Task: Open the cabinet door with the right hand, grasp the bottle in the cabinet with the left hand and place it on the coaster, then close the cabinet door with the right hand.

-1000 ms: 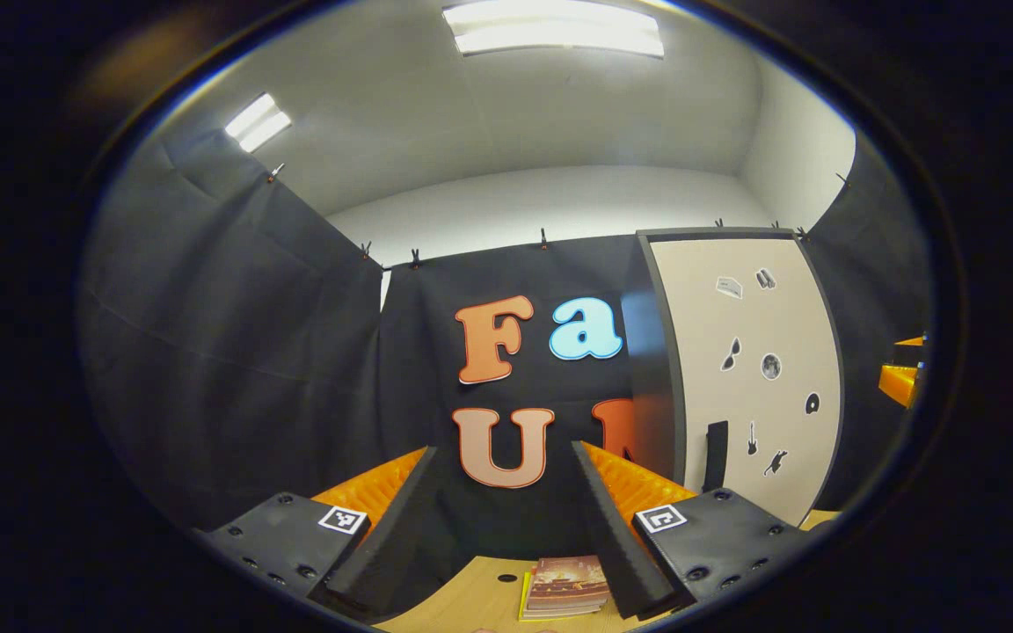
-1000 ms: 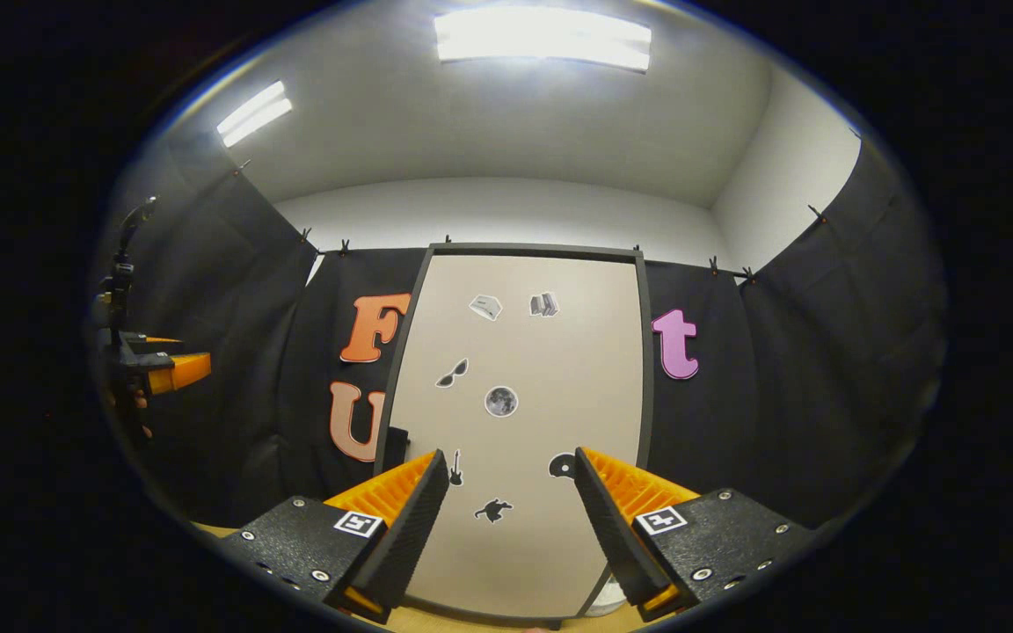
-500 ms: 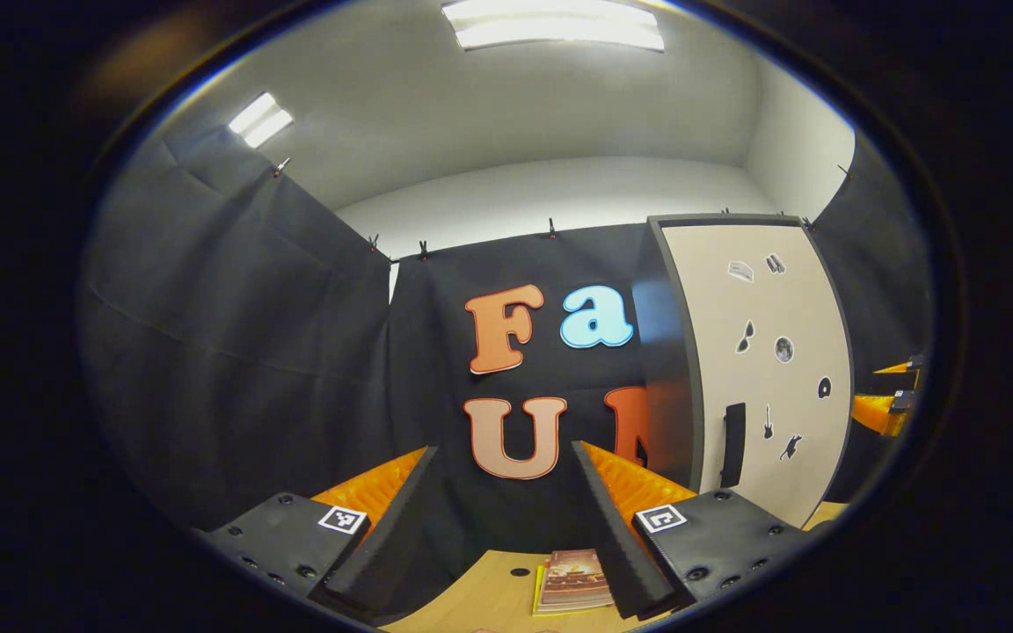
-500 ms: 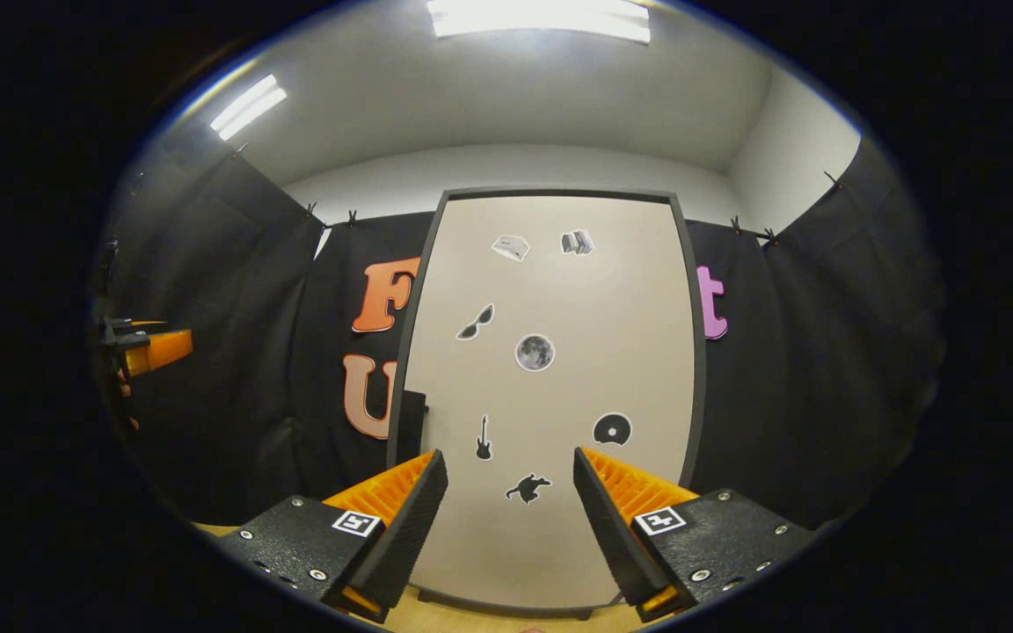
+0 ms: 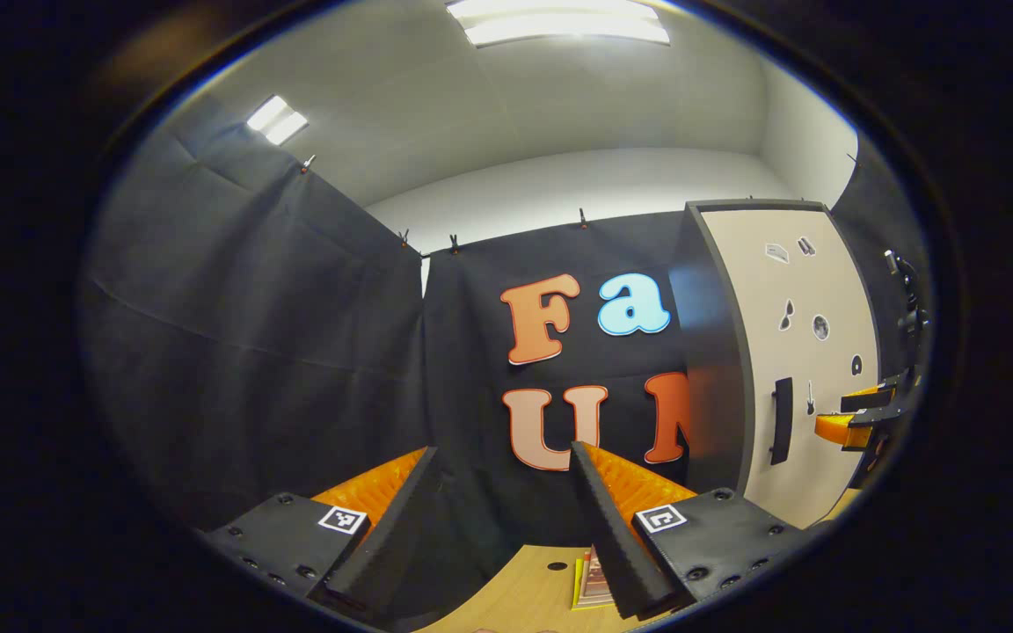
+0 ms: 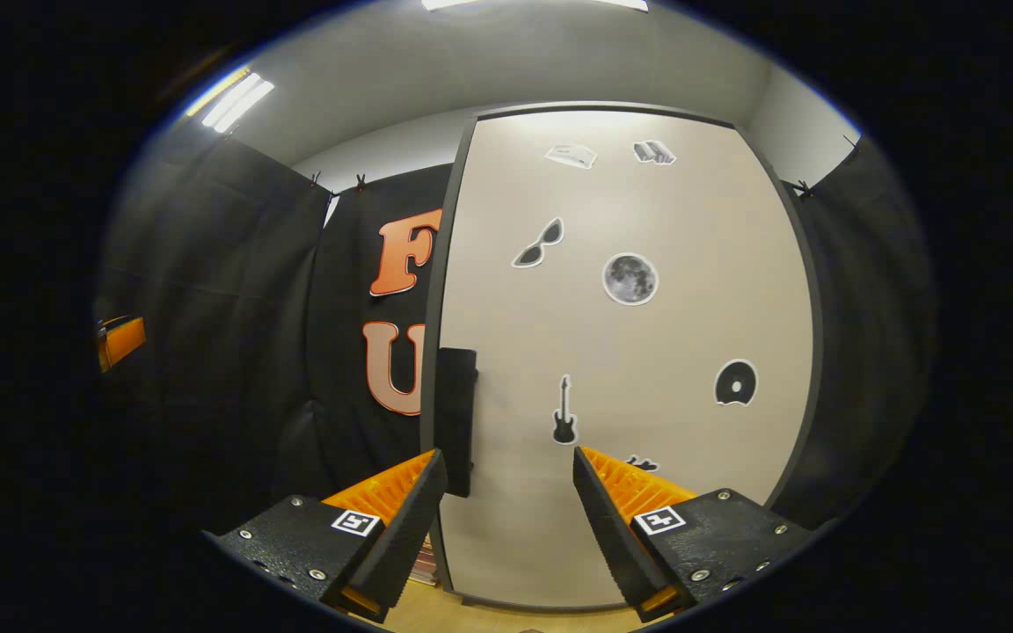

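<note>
Since 1 second ago, your right gripper point(image 6: 506, 466) has closed in on the cabinet door point(image 6: 630, 352), which now looms larger ahead, and your left gripper point(image 5: 502, 462) has swung left, so the door sits nearer the right edge of the left gripper view. Both grippers stand wide apart, holding nothing. The door is shut, so the bottle cannot be seen. Its dark vertical handle point(image 6: 455, 418) lies at the left edge, just above the right gripper's left finger. Books point(image 5: 594, 580) rest on the tabletop point(image 5: 524, 598) below the left gripper.
</note>
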`<state>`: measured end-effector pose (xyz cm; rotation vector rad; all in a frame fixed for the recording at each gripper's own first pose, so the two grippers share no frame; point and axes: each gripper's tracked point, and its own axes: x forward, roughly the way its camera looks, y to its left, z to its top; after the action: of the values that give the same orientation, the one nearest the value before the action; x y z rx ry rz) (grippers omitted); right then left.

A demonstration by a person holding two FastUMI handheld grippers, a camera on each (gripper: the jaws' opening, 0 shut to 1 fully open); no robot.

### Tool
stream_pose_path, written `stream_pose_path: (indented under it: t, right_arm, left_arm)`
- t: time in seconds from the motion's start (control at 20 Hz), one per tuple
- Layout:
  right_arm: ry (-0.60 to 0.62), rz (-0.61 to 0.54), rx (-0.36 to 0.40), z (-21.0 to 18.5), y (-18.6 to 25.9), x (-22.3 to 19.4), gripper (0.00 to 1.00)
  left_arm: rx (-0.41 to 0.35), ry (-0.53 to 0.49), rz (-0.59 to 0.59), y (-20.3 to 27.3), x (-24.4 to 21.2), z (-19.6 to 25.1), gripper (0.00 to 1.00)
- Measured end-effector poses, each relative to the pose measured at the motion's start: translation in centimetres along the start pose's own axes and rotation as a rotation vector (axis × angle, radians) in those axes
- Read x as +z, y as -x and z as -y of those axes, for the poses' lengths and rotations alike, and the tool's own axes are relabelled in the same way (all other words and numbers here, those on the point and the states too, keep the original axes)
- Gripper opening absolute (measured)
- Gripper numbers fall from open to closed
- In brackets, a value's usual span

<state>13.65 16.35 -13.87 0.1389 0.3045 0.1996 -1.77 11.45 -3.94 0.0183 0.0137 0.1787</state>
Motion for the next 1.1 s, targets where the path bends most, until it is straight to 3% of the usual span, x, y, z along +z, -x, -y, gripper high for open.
stream_pose_path:
  t: [0.15,0.4,0.45,0.55,0.6,0.7,0.75,0.9,0.95,1.1]
  right_arm:
    - [-0.021,-0.012,0.008,-1.8,-2.2,0.2,0.87]
    - [-0.038,-0.041,-0.068,-2.2,-5.5,-0.3,0.81]
    - [-0.033,-0.049,-0.096,-2.0,-5.8,-0.6,0.82]
    - [-0.019,-0.059,-0.139,-2.0,-6.3,-0.9,0.73]
    - [-0.013,-0.07,-0.154,-2.0,-6.6,-1.3,0.71]
    - [-0.006,-0.081,-0.177,-1.8,-7.3,-1.5,0.64]
    - [-0.007,-0.075,-0.192,-1.7,-7.2,-1.4,0.58]
    - [-0.016,-0.055,-0.198,-2.0,-7.4,-1.2,0.44]
    - [-0.011,-0.047,-0.203,-2.0,-7.4,-1.2,0.37]
    - [-0.002,-0.049,-0.182,-2.1,-7.1,-1.2,0.3]
  left_arm:
    - [0.039,0.005,-0.01,-0.1,-0.7,-3.0,0.91]
    - [0.098,0.016,-0.039,0.0,-2.5,-7.6,0.91]
    - [0.11,0.015,-0.044,0.1,-2.8,-8.4,0.95]
    - [0.118,0.03,-0.056,0.4,-3.8,-9.5,0.95]
    - [0.118,0.036,-0.07,0.6,-4.4,-9.6,1.0]
    - [0.131,0.041,-0.085,1.0,-4.8,-10.4,0.95]
    - [0.136,0.037,-0.086,1.1,-4.7,-10.7,1.0]
    - [0.146,0.021,-0.072,1.6,-4.2,-11.1,0.91]
    - [0.142,0.015,-0.074,1.8,-4.2,-10.8,0.91]
    - [0.119,0.015,-0.082,2.2,-4.3,-9.5,0.92]
